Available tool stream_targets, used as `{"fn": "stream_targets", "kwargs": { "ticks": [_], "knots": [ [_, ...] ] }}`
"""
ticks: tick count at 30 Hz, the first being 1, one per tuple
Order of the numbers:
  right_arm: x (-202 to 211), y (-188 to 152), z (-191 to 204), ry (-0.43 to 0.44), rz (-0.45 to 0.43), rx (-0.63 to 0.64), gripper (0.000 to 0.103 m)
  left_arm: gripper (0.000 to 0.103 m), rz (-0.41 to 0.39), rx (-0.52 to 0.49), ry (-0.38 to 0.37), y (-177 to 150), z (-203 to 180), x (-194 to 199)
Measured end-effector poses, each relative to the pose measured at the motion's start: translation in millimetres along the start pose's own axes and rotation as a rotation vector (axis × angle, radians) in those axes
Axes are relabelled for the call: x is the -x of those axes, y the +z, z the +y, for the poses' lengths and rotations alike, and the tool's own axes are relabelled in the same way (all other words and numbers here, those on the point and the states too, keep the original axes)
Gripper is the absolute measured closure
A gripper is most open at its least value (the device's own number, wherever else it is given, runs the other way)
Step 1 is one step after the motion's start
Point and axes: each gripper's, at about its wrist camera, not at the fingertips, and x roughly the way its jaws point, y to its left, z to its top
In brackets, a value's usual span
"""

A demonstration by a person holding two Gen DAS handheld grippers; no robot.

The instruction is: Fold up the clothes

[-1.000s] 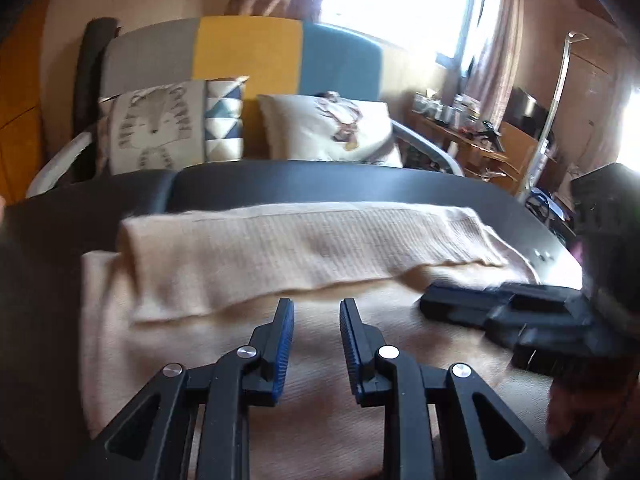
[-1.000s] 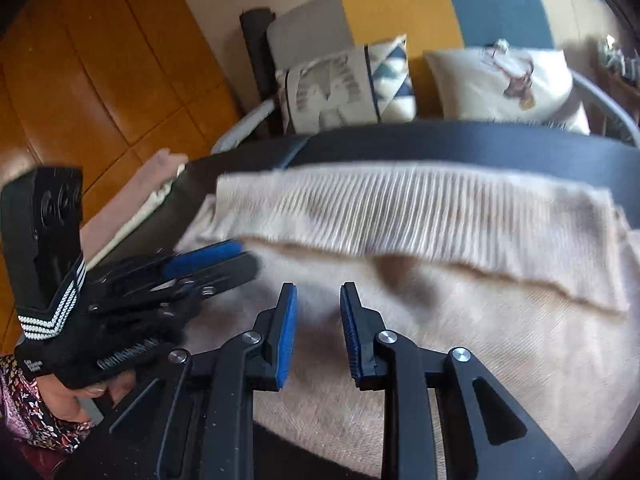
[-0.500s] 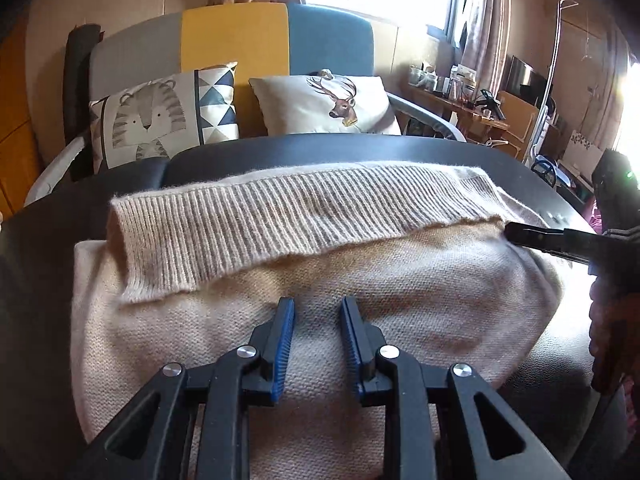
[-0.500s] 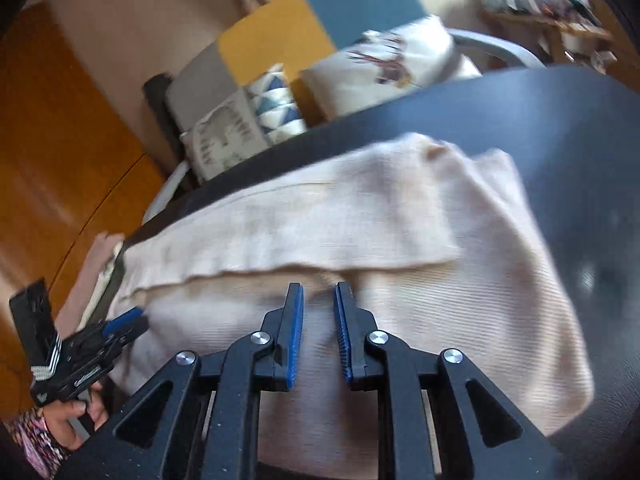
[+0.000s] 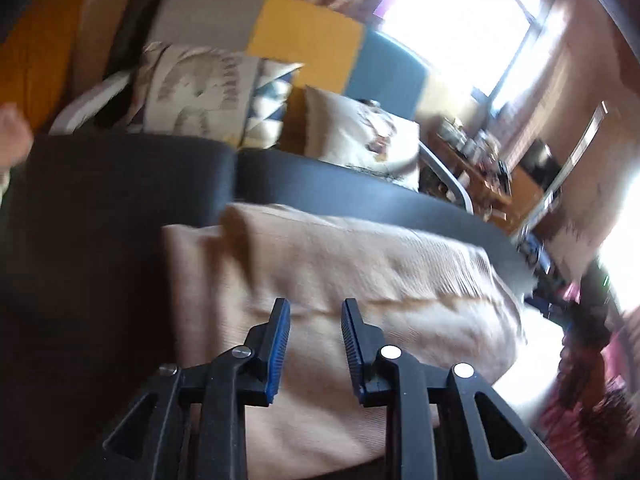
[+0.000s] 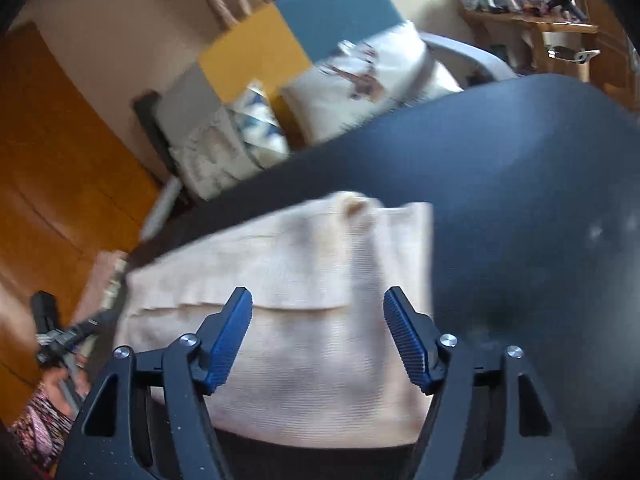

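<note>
In the left wrist view, the left gripper (image 5: pixel 314 320) hangs over a folded beige knitted sweater (image 5: pixel 360 280) that lies on a dark round table (image 5: pixel 100 220). Its black jaws with blue ribbed pads have just been opening a little; they stand a narrow gap apart with nothing between them, the knit lying below. A folded band of the sweater runs across its far half. This view alone shows a bright window (image 5: pixel 460 20) and a cluttered wooden side table (image 5: pixel 480 160) on the right. At the right edge the other tool is only a dark blur.

In the right wrist view, the right gripper (image 6: pixel 318 316) points down at the sweater's right end (image 6: pixel 300 280). Its jaws have just been opening and stand wide apart, with nothing pinched between the pads. Only here does the sweater's straight right edge show, with bare tabletop (image 6: pixel 520 200) beyond it. At the far left the left gripper (image 6: pixel 86 326) appears small, held by a hand (image 6: pixel 60 384) above a patterned sleeve (image 6: pixel 36 428).

Both views show the grey, yellow and blue sofa (image 6: pixel 248 52) with two printed cushions (image 6: pixel 372 76) behind the table. Both pictures are blurred.
</note>
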Motion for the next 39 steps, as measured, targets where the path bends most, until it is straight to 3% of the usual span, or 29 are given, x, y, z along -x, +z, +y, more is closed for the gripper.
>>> {"fn": "stream_targets", "kwargs": {
  "ticks": [5, 10, 13, 17, 22, 28, 39],
  "knots": [
    [-10.4, 13.9, -30.1, -0.039, 0.133, -0.069, 0.031, 0.069, 0.077, 0.104, -0.001, 20.4, 50.6, -5.7],
    [-16.7, 11.0, -56.0, 0.013, 0.129, -0.178, 0.031, 0.068, 0.117, 0.205, -0.060, 27.0, 76.3, -8.3],
    [-19.3, 9.8, -63.0, 0.039, 0.132, -0.228, 0.031, 0.067, 0.120, 0.198, -0.042, 26.6, 78.9, -10.0],
    [-20.5, 8.2, -71.4, 0.061, 0.142, -0.272, 0.031, 0.067, 0.146, 0.202, -0.114, 23.0, 78.1, -17.6],
    [-27.8, 6.9, -79.4, 0.088, 0.166, -0.318, 0.031, 0.067, 0.175, 0.200, -0.118, 21.8, 75.5, -29.7],
    [-32.9, 8.5, -77.2, 0.111, 0.162, -0.316, 0.021, 0.067, 0.227, 0.243, -0.142, 20.1, 80.7, -43.5],
    [-50.3, 21.6, -64.0, 0.148, 0.238, -0.229, 0.020, 0.066, 0.256, 0.321, -0.266, 15.6, 84.6, -60.9]
  ]
}}
